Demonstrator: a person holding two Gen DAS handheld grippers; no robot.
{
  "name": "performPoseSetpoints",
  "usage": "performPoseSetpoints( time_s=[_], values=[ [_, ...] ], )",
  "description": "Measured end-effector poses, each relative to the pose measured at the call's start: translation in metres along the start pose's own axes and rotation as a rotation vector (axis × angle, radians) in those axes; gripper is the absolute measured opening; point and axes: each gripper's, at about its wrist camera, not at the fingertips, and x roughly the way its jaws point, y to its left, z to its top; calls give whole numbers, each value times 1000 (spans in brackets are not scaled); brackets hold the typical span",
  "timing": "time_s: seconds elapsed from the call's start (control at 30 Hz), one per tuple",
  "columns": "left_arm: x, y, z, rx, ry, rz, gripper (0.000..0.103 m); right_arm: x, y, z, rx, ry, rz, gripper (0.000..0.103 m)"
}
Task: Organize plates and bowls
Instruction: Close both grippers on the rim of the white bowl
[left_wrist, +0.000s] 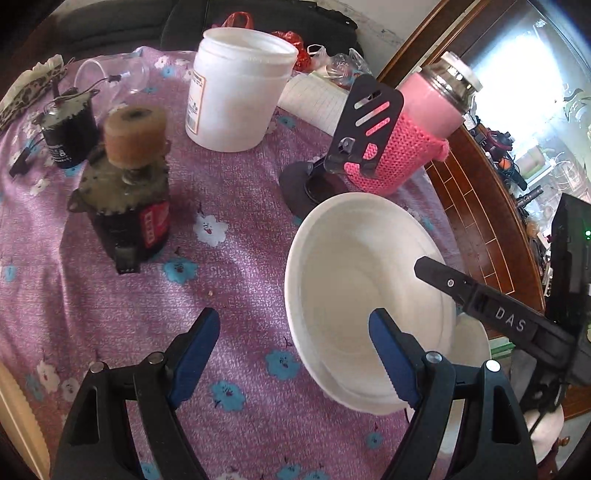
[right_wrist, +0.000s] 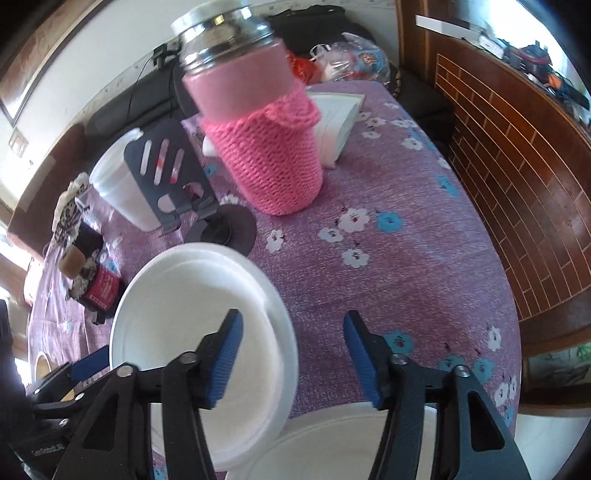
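Left wrist view shows your left gripper (left_wrist: 295, 354) with its jaws wide apart and nothing pinched: one finger hangs over the purple flowered tablecloth (left_wrist: 240, 258), the other lies across the near rim of the white bowl (left_wrist: 365, 295), so the rim sits between the jaws without being pressed. That bowl looks tilted, resting partly on a second white dish (left_wrist: 472, 354) just behind it, near the table's right edge.

From the right wrist, your right gripper (right_wrist: 293, 354) stands at a middling opening, also empty. Its left finger overlaps the bowl (right_wrist: 199, 314); its right finger is over bare cloth. A white plate (right_wrist: 325, 443) lies below the fingers at the near edge, touching or just under the bowl; which, you cannot tell.

By my reading, you are early on. The white pieces are gathered close together but not neatly nested, and neither gripper has a hold yet. Gripping the bowl and stacking it squarely appears left to do. Mind the pink knitted bottle (right_wrist: 258, 140) and the phone stand (right_wrist: 173, 173) nearby.
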Motion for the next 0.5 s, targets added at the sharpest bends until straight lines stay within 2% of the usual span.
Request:
performPoseSetpoints(
  time_s=[0.1,0.13,0.17,0.2,0.27,0.3,0.37,0.4,0.5],
  values=[
    [4,-4,1,-1,23,-17,75,2,6,-1,-21,14,1,40],
    [6,-4,1,-8,35,-29,73,2,8,-2,-26,17,3,33],
    [8,-6,1,-11,51,-43,64,1,11,-3,-31,20,7,31],
    [10,-7,1,-9,64,-50,54,1,13,-4,-35,20,10,29],
    [13,-13,1,11,87,-47,43,-4,19,-5,-49,4,-8,27],
    [11,-16,0,27,76,-12,40,-7,22,-6,-59,-8,-23,25],
    [5,-18,-2,41,55,10,33,-14,25,-7,-60,-26,-23,25],
    [0,-17,-2,42,45,15,27,-18,25,-7,-56,-36,-21,25],
    [-15,-9,-4,19,20,2,21,-31,27,-10,-42,-59,11,19]
  ],
)
